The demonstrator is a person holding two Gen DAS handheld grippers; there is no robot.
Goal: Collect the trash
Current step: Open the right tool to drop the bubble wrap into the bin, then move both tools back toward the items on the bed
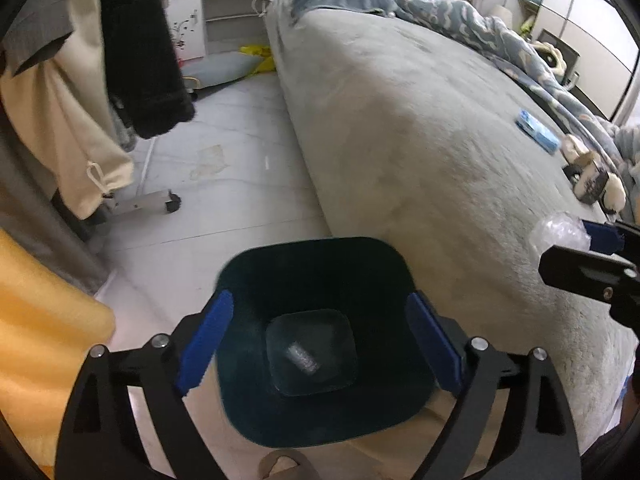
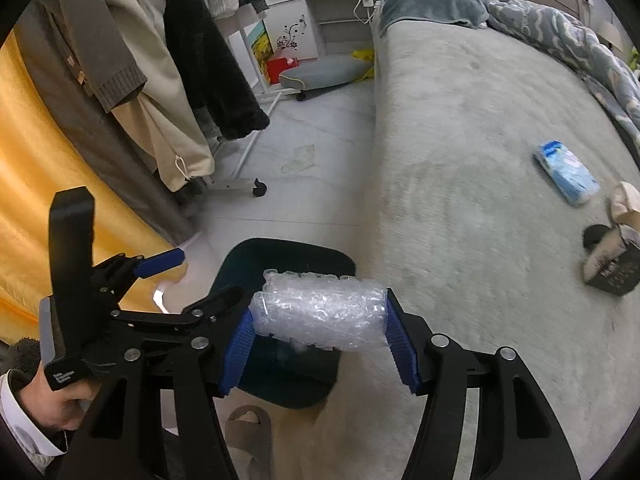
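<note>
right gripper [image 2: 320, 334] clamps bubble wrap [image 2: 320, 314] above bin [image 1: 320, 344]; left gripper [image 1: 320, 340] spread

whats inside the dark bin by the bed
The bin holds one small silvery scrap on its bottom. The rest of the floor visible from the left wrist looks bare; in the right view the bubble wrap covers most of the opening.

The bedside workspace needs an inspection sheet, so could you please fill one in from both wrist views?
Surface: grey plush bed cover, beside tiled floor.
Job's things: bubble wrap roll clamped above dark bin; small grey item on its bottom.
Clutter: blue tissue pack, dark box on the bed.
Grippers: right gripper shut on the roll; left gripper spread across the bin's mouth.
Cables: white cord by the white desk.
Surroundings: hanging clothes, orange curtain.
</note>
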